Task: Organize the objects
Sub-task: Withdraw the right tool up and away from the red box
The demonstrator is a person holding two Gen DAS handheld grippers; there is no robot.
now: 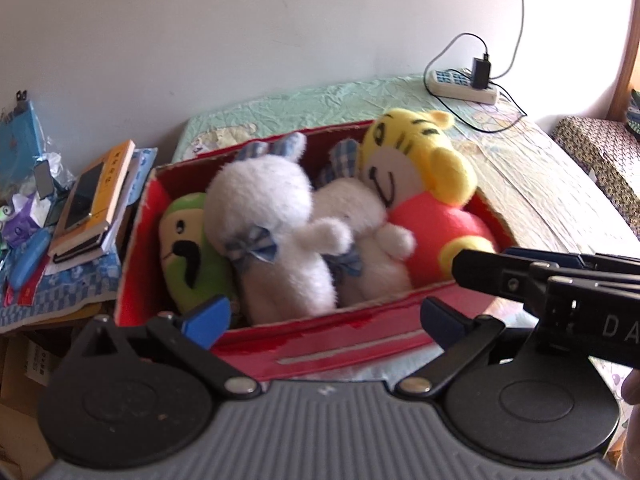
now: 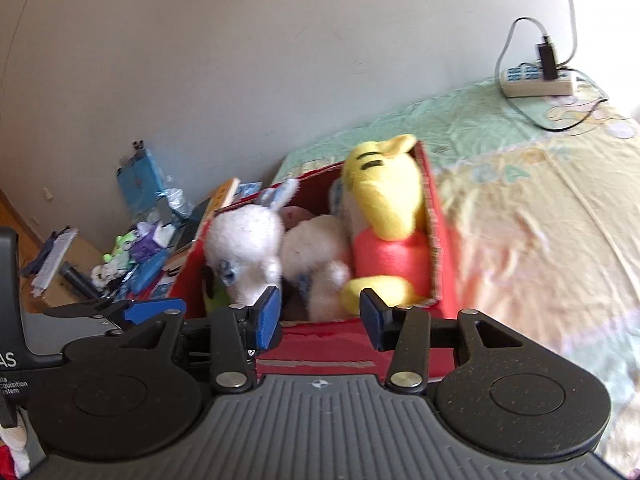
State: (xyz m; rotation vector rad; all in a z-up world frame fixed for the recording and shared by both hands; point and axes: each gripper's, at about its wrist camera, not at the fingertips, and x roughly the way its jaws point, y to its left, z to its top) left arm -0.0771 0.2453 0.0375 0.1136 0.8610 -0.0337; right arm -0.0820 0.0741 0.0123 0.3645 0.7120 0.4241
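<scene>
A red open-topped cardboard box [image 1: 360,332] sits on a bed with a pale green and yellow quilted cover [image 1: 532,172], and it holds 4 soft plush toys packed side by side: a green plush with a black moustache mark [image 1: 188,256] at the left end, a white fluffy rabbit with blue gingham ears and bow [image 1: 272,232], a second white plush [image 1: 368,236] partly hidden behind it, and a yellow tiger plush in a red shirt [image 1: 424,184] at the right end.

The left gripper [image 1: 320,316] hangs over the near wall of the box with its blue-padded fingers spread wide and nothing between them. The right gripper [image 2: 320,320] has its fingers part-way apart, also holding nothing, just above the same near wall.

The toys look light, squashy and non-slip, with nothing fragile about them; fingers would sink in, so a pinch on a narrow firm part, such as the tiger's arm or the rabbit's neck at the bow, seems safest. Fur alone would likely slide out. The box looks stiff but thin-walled; gripped by 1 wall it may flex or tip, so the 2 short end walls, 1 per gripper, seem the better hold if it is to be moved.
</scene>
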